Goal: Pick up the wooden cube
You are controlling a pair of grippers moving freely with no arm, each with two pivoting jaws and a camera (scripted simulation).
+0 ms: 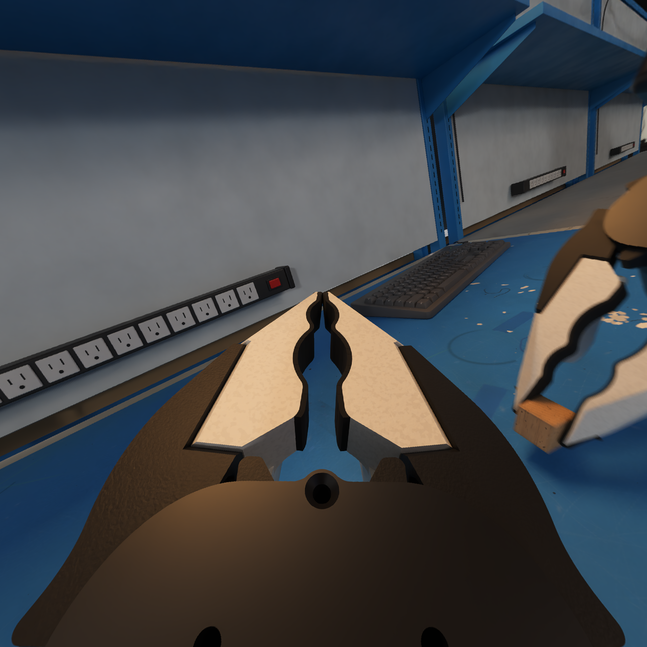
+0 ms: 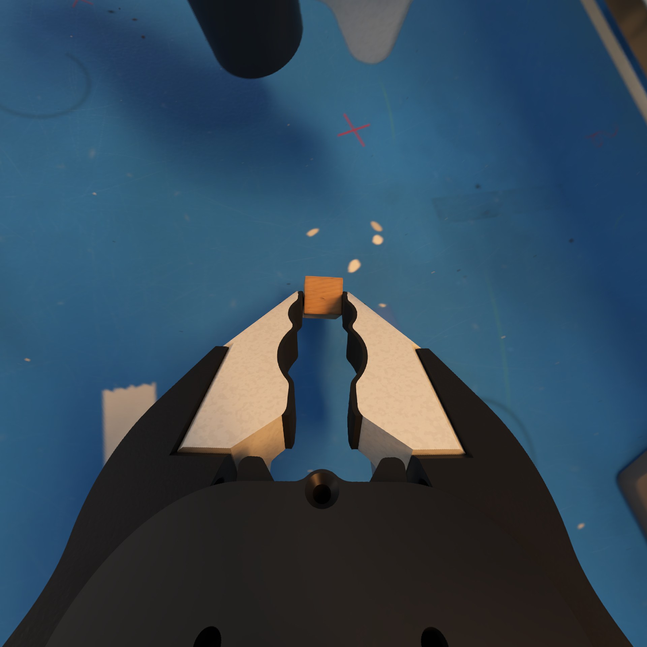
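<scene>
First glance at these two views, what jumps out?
The wooden cube, pinched at the very fingertips of the right gripper over the blue table. In the left wrist view the left gripper is shut on nothing, aimed at the power strip along the grey wall, with a dark keyboard to its right.

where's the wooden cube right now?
The wooden cube sits pinched at the tips of the right gripper, above the blue table; in the left wrist view it shows at the right edge.

Left gripper (image 1: 322,297) closed; right gripper (image 2: 322,297) clamped, angled down.
</scene>
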